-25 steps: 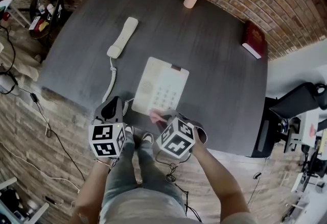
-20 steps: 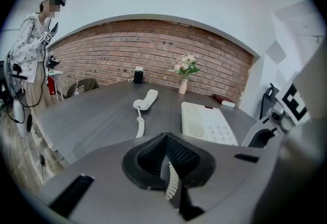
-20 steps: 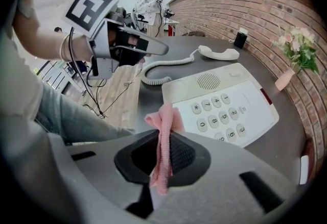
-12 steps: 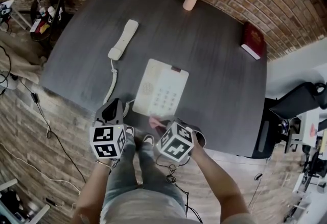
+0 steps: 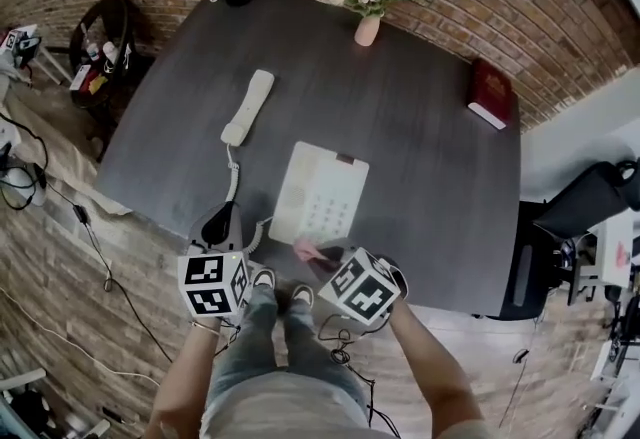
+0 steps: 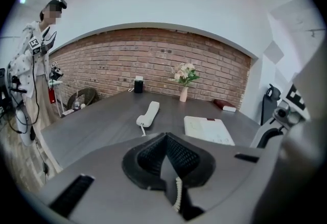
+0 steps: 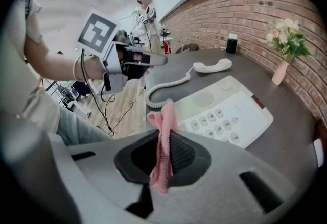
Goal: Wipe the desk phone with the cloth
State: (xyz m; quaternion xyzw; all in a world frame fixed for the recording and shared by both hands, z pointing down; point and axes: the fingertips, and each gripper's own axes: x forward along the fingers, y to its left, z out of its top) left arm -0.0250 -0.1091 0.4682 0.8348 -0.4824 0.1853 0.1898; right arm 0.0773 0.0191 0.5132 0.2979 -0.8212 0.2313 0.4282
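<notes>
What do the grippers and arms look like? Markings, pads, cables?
Left gripper and right gripper: grey shells, black ribbed jaw pads, each with a white cube of black square markers. Black cable hangs off the left one. Forearms bare; band on the left wrist.

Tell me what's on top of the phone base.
Nothing rests on the phone base: its keypad lies bare. The handset lies apart on the desk. The pink cloth, pinched in the right gripper, hides a bit of its near edge.
</notes>
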